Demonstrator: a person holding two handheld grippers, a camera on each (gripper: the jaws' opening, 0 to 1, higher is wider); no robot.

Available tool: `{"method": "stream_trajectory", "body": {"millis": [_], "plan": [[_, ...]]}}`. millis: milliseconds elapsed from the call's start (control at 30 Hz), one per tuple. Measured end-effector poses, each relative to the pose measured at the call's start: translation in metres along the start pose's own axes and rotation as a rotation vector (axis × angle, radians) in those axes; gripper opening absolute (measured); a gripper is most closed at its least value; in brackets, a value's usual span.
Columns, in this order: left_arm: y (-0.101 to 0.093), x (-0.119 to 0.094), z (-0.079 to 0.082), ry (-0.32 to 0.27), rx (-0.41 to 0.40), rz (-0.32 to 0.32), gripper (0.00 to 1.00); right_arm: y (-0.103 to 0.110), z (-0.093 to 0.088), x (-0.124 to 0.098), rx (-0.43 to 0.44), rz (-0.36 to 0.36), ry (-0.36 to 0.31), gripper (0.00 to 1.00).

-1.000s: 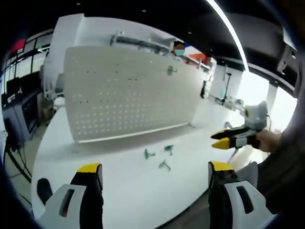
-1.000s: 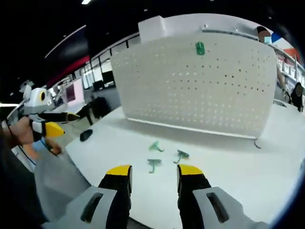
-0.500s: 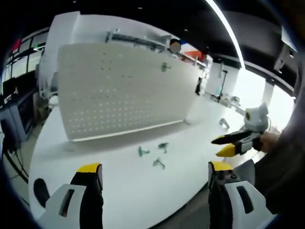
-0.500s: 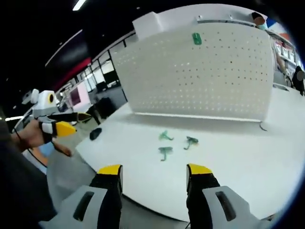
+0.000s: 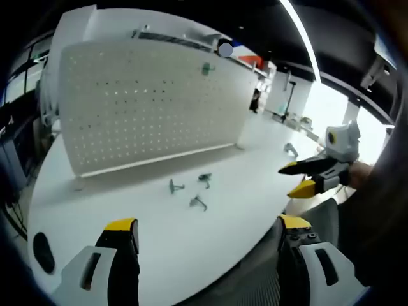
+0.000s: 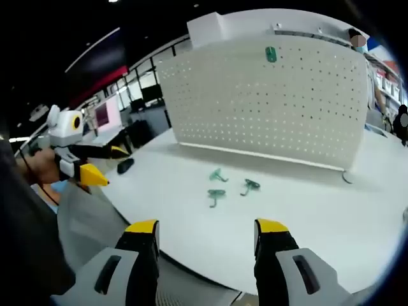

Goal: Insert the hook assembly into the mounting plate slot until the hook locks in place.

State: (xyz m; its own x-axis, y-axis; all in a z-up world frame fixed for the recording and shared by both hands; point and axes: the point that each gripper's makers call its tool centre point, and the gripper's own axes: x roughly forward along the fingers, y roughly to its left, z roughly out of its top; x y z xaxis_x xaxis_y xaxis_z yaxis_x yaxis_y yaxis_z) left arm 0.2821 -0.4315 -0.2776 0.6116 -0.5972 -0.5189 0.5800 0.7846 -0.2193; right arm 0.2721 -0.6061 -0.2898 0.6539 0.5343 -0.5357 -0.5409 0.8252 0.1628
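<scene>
counting three loose green hooks point(image 6: 217, 174) point(image 6: 215, 195) point(image 6: 249, 185) on the white table point(image 6: 331, 229), clustered around 12 o'clock from my right gripper point(image 6: 207, 231), well apart from it. a fourth hook point(image 6: 271, 54) hangs high on the one upright pegboard point(image 6: 268, 108). my left gripper point(image 5: 207, 227) hovers at the table edge. both grippers' fingers stand wide, holding nothing.

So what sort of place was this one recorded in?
Probably an open-plan lab or workshop rather than a home: a white perforated pegboard stands upright on a large white table, with monitors and desks along the windows behind and a long ceiling light strip.
</scene>
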Motion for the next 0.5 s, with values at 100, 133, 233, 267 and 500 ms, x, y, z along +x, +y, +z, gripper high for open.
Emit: {"method": "stream_trajectory", "body": {"millis": [100,133,233,267,500], "plan": [[-0.003,0.006,-0.007,0.021,-0.001,-0.018,0.91,0.001,-0.004,0.0,0.0,0.005,0.011,0.62],[-0.004,0.008,-0.008,0.026,0.001,-0.023,0.91,0.0,-0.005,0.0,-0.005,0.005,0.018,0.61],[-0.008,0.016,-0.013,0.044,0.031,-0.073,0.82,-0.001,-0.006,-0.002,-0.007,0.003,0.021,0.59],[-0.009,0.02,-0.015,0.049,0.037,-0.089,0.79,-0.002,-0.007,-0.002,-0.008,0.003,0.025,0.58],[-0.005,0.049,-0.026,0.094,0.082,-0.13,0.68,-0.008,-0.003,0.001,-0.021,-0.001,0.032,0.56]]}}
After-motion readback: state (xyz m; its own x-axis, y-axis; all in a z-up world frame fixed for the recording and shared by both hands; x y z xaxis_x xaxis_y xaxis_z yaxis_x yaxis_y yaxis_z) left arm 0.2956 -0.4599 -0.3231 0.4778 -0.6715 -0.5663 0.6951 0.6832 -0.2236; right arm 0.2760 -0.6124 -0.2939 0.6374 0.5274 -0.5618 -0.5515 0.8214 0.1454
